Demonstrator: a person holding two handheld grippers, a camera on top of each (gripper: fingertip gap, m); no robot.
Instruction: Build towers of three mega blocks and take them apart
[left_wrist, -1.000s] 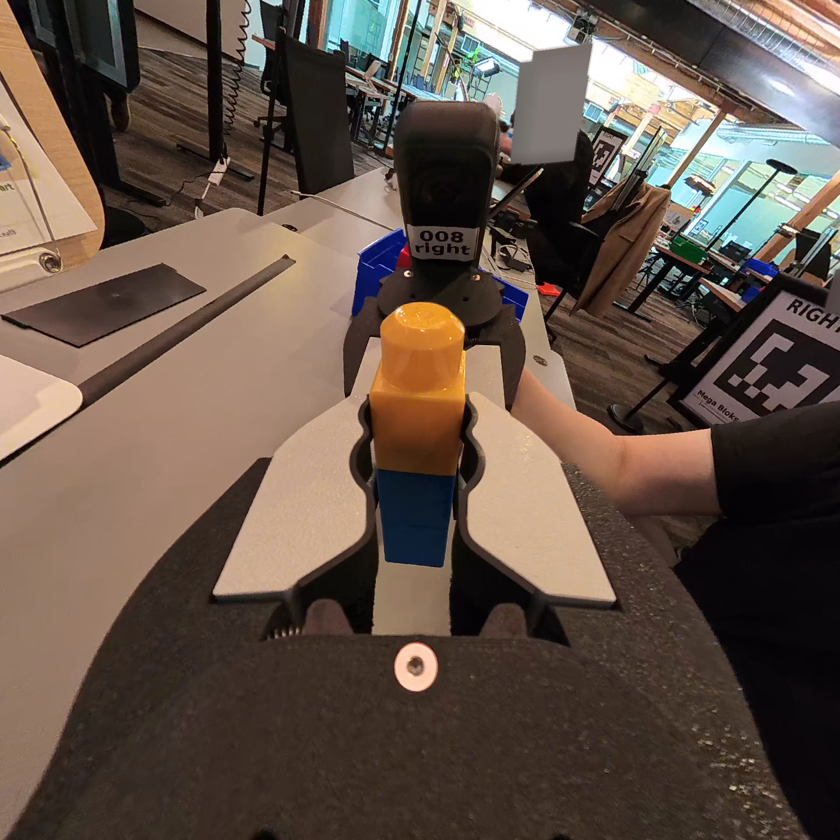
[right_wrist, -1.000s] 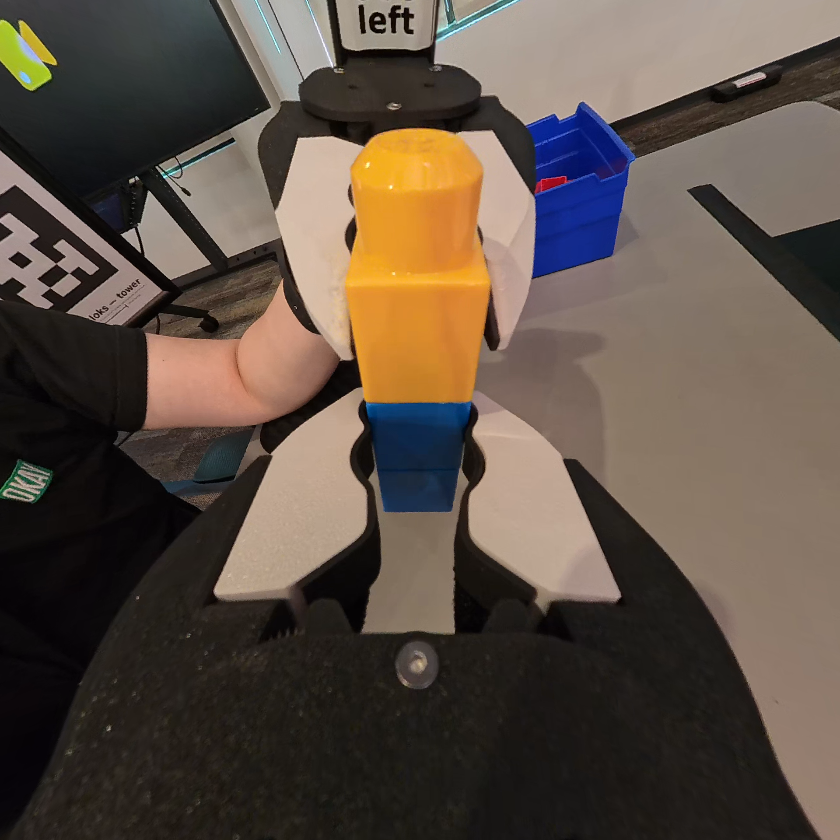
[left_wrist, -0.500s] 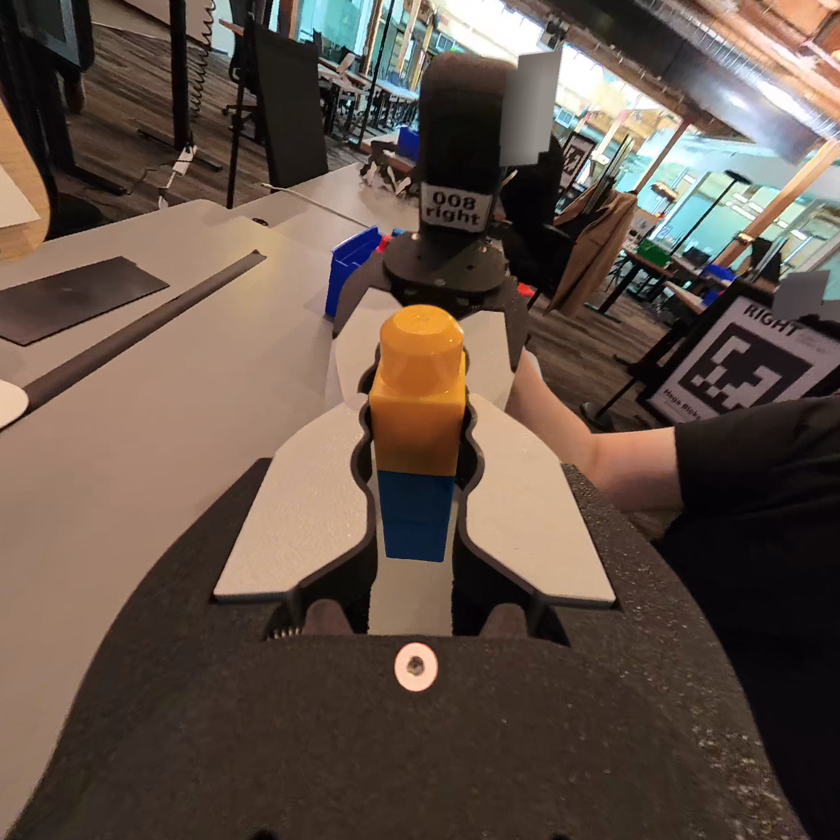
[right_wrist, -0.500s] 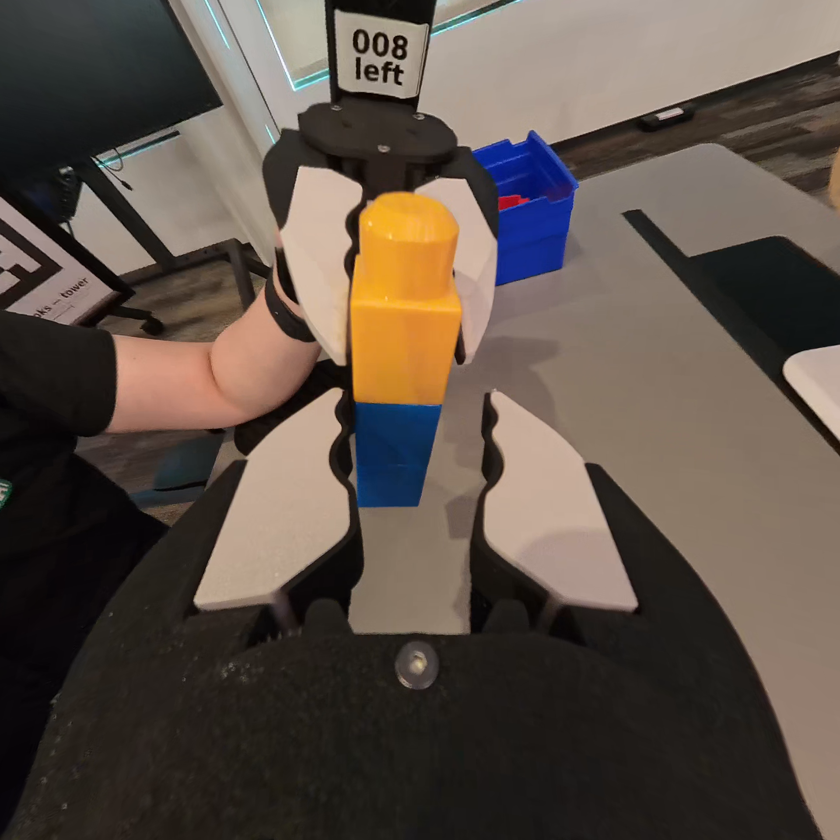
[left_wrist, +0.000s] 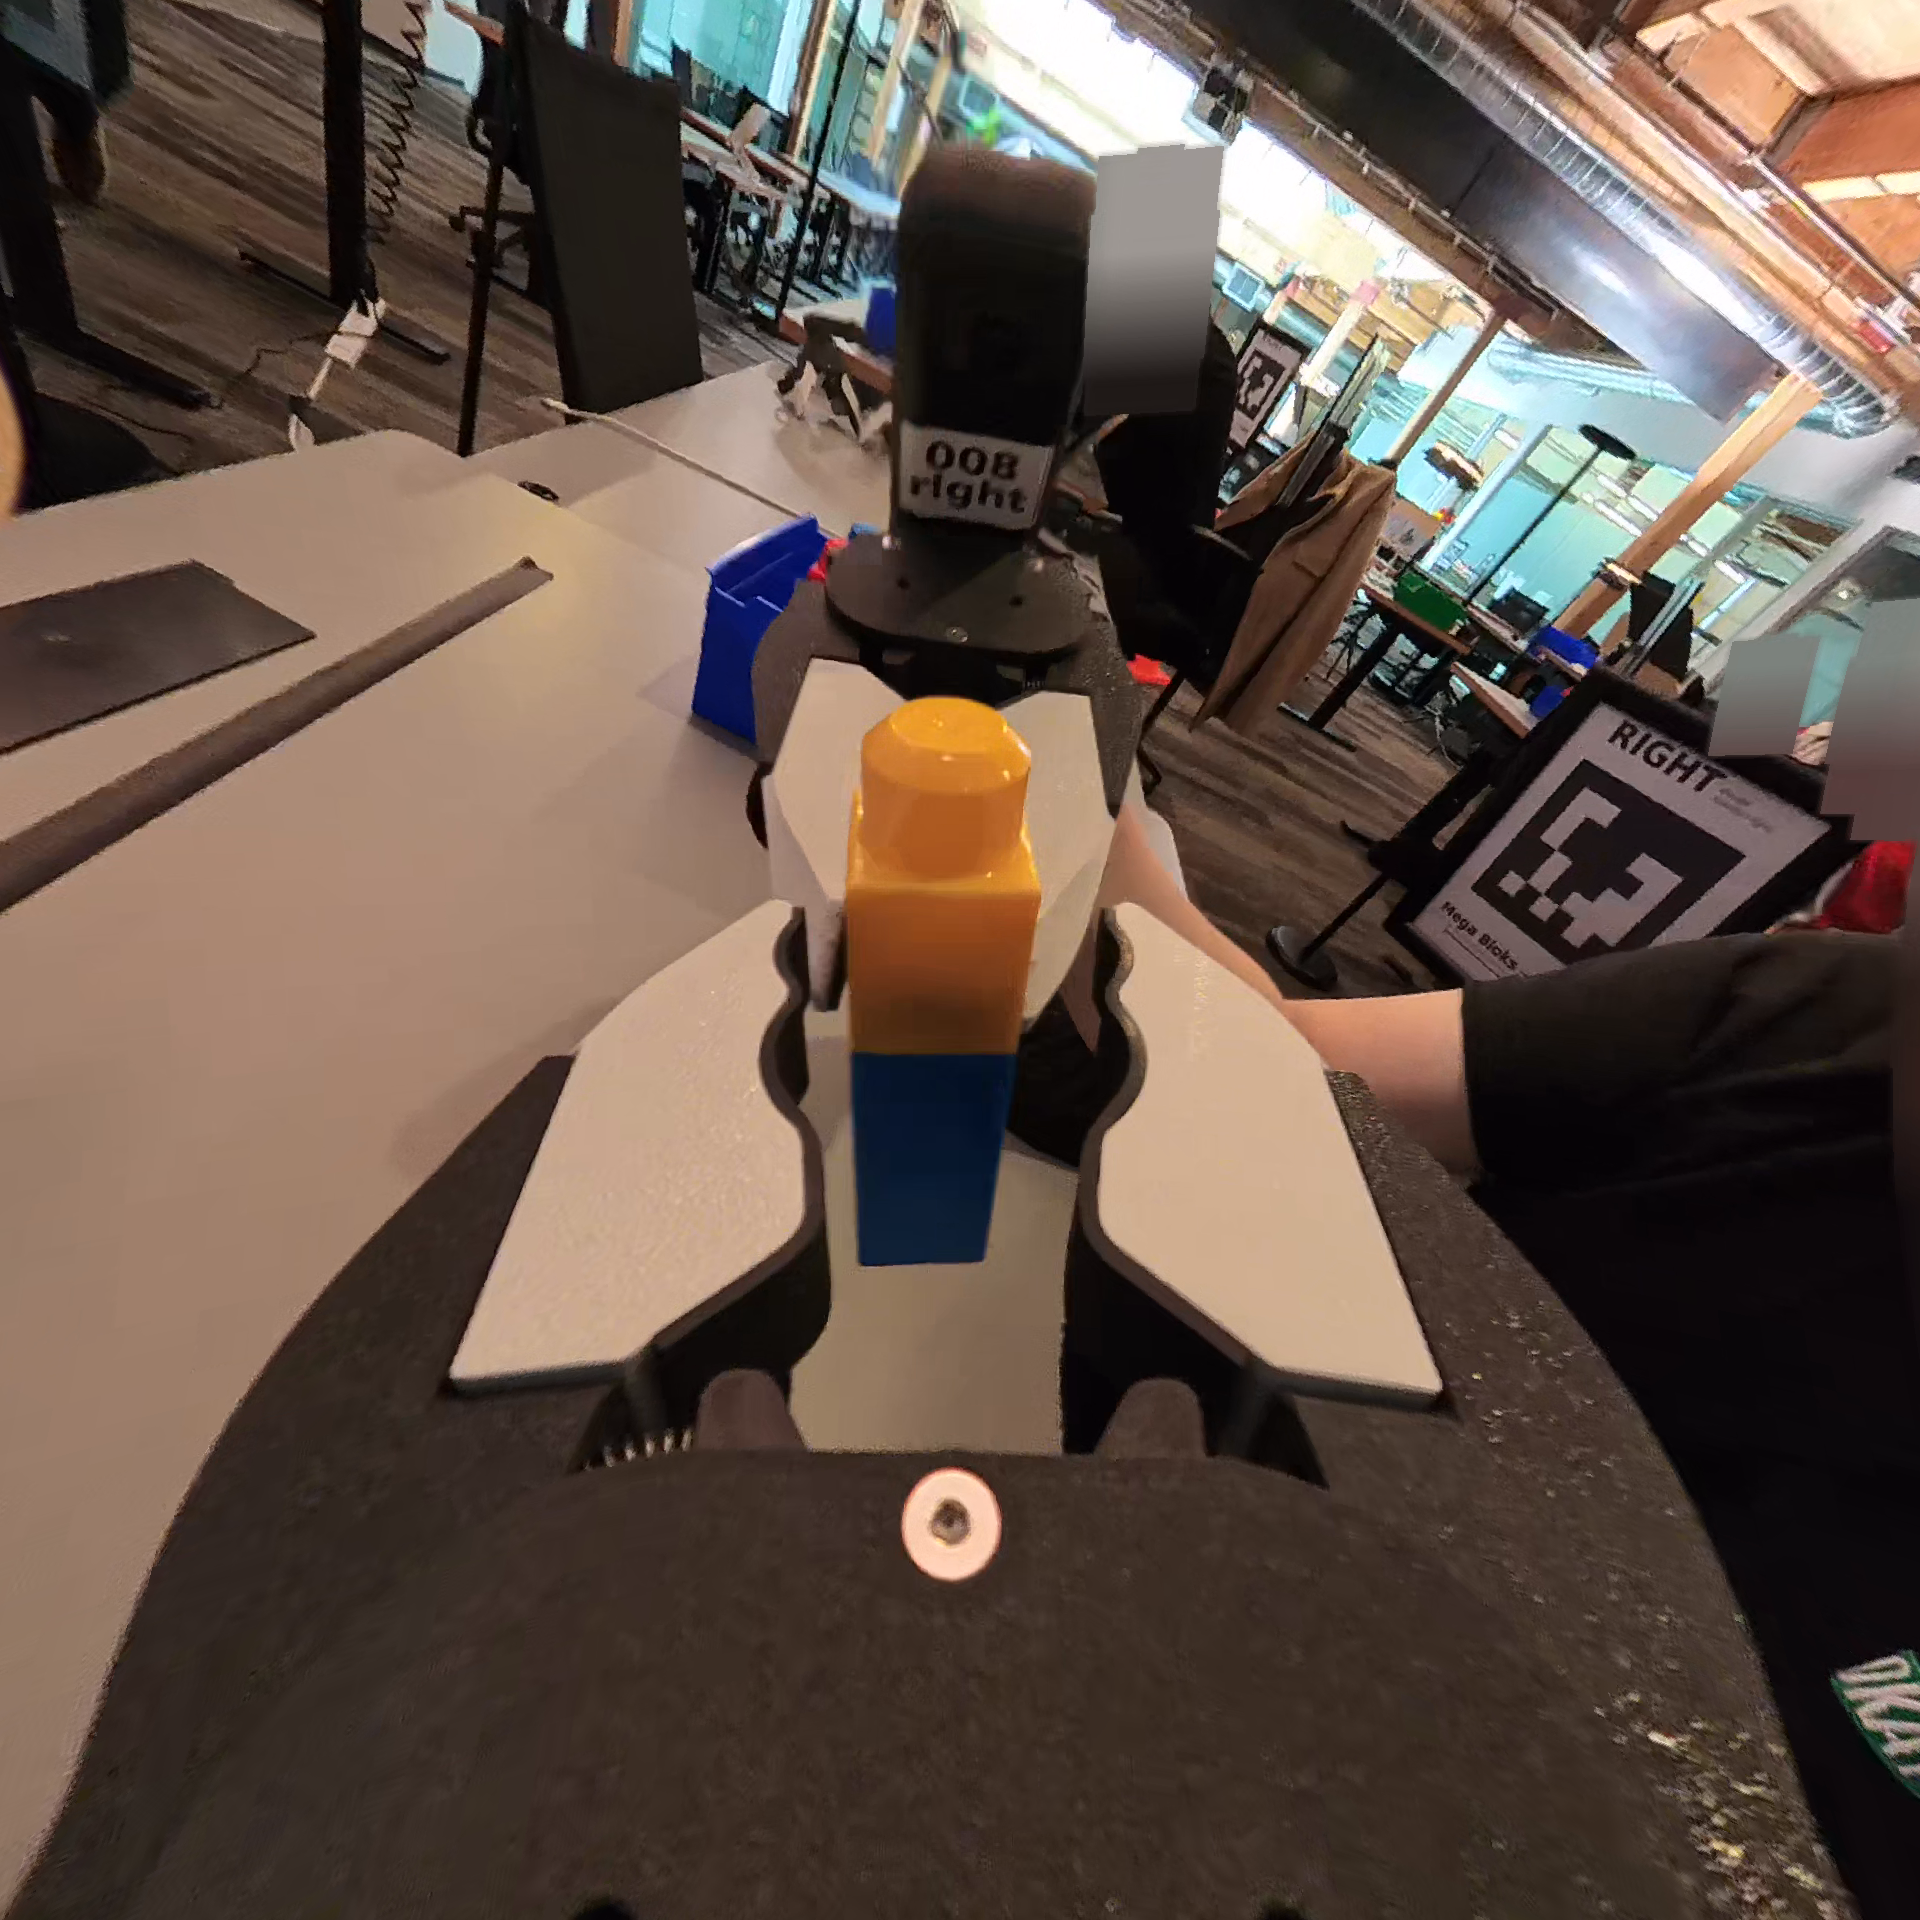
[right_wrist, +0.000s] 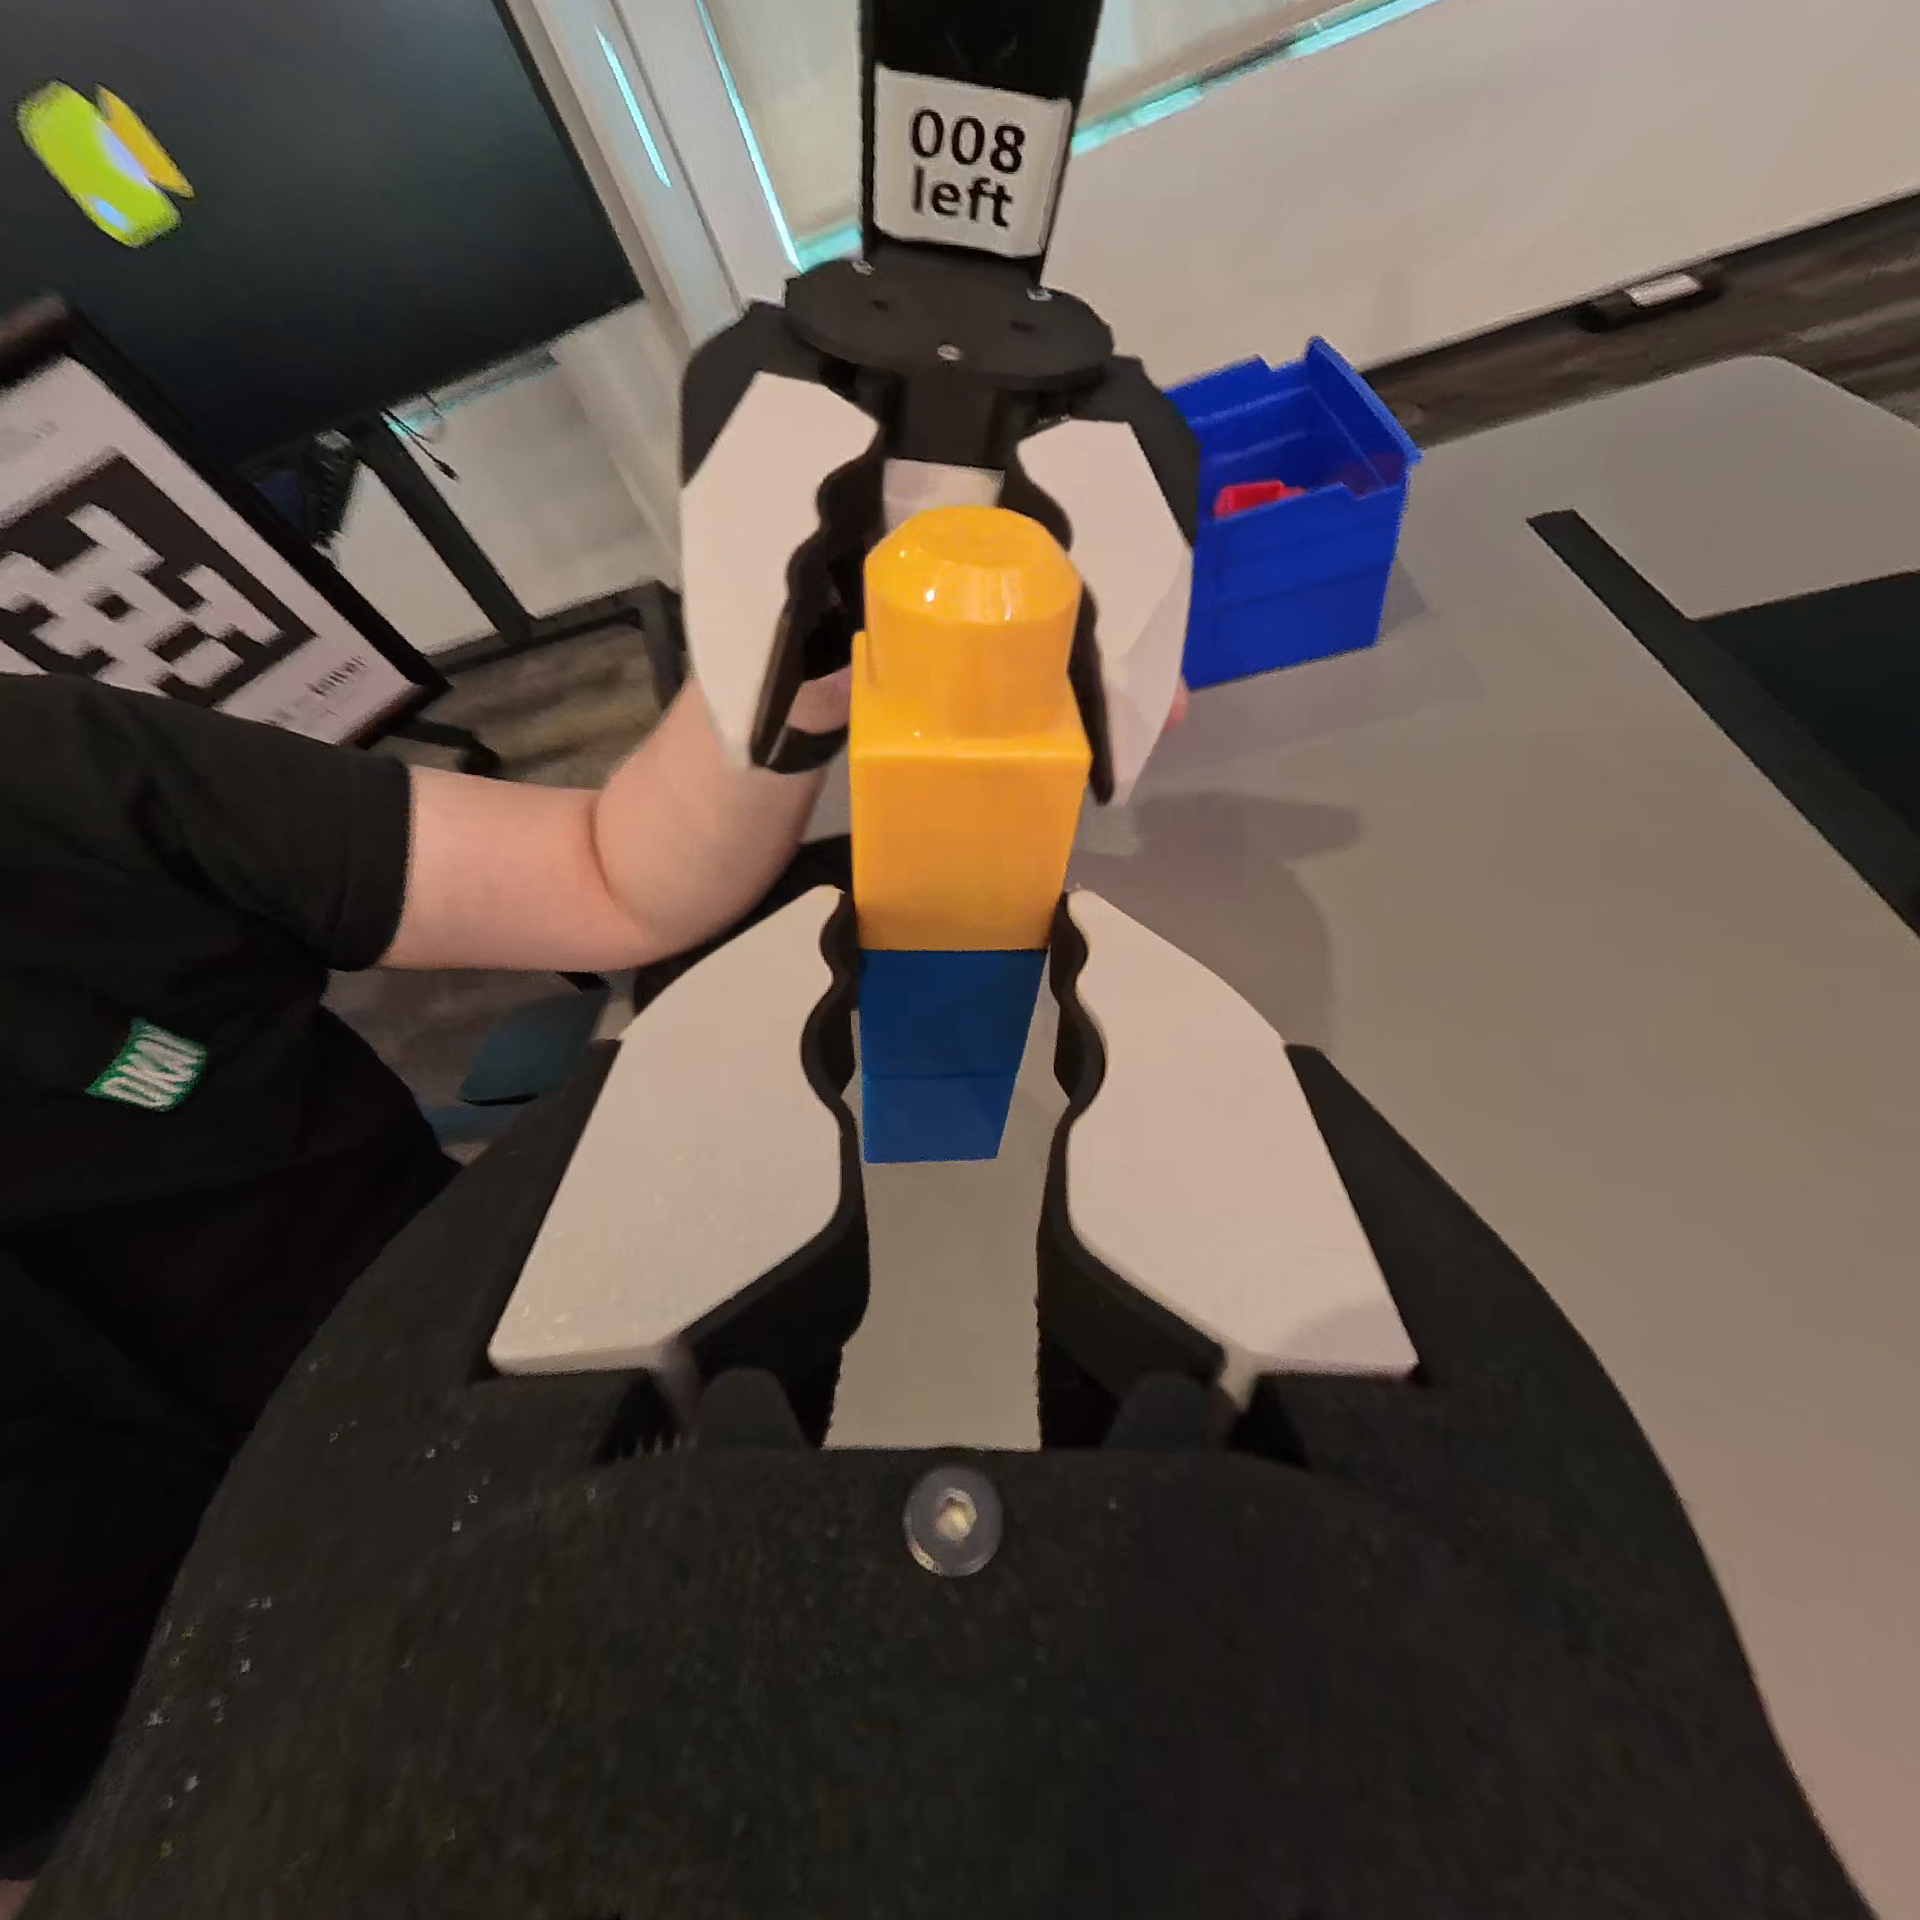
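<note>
A tower with an orange mega block (left_wrist: 940, 935) on top of blue blocks (left_wrist: 930, 1153) stands upright between both grippers over the grey table (left_wrist: 312, 935). My left gripper (left_wrist: 951, 925) is open, with a gap on each side between its pads and the orange block. In the right wrist view my right gripper (right_wrist: 951, 920) is shut on the tower where the orange block (right_wrist: 966, 810) meets the blue blocks (right_wrist: 945, 1039). The left gripper's white fingers (right_wrist: 738, 582) stand spread around the orange top there. The right gripper's fingers (left_wrist: 816, 790) show behind the tower in the left wrist view.
A blue bin (right_wrist: 1299, 561) holding a red piece (right_wrist: 1257, 499) stands on the table beyond the tower; it also shows in the left wrist view (left_wrist: 743, 634). A person's forearm (right_wrist: 582, 862) reaches in from the side. A black mat (left_wrist: 125, 634) lies at the far left. Only a small space, under 4 cm, lies between the two pairs of fingers.
A second ago both grippers were shut on the tower. The right gripper then opened and has shut on it again. The left gripper has now opened and let go.
</note>
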